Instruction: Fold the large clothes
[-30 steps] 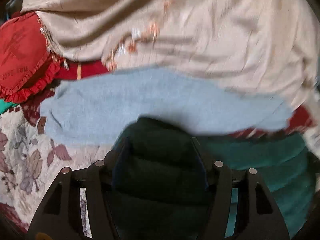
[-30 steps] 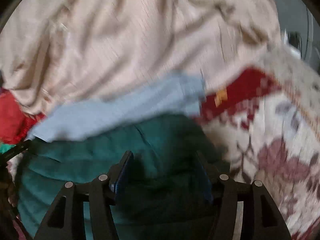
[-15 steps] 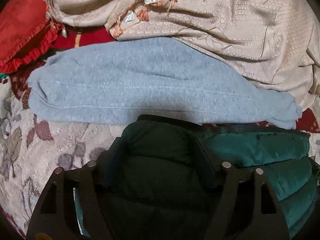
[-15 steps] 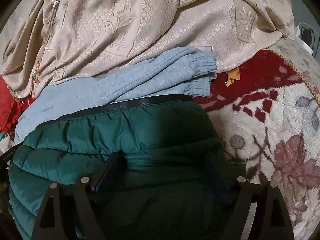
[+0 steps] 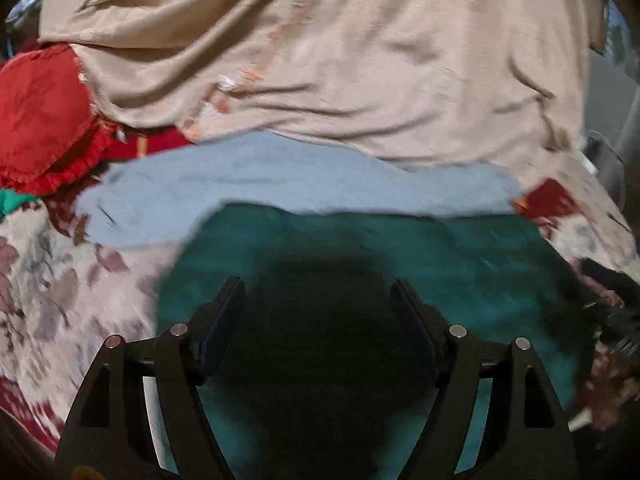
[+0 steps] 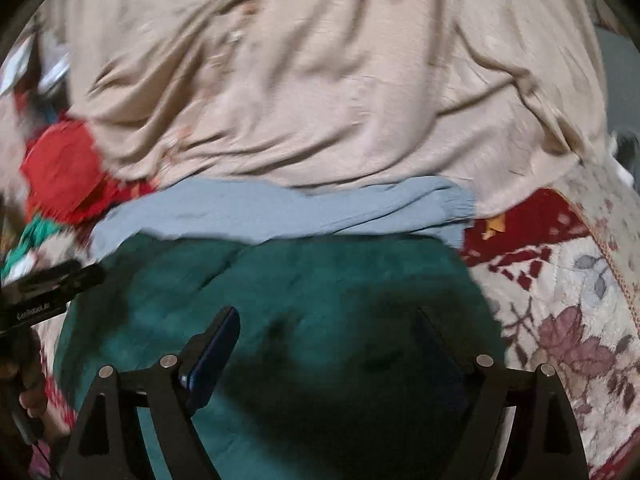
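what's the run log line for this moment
left gripper open, just opening | right gripper open | dark green padded jacket released, folded

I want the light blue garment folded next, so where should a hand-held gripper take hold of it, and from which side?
Probably the gathered cuff end of the light blue garment, coming from the right over the floral blanket. That end lies bare and bunched, easy to pinch, while the green jacket overlaps its near edge and the beige cloth covers its far edge.
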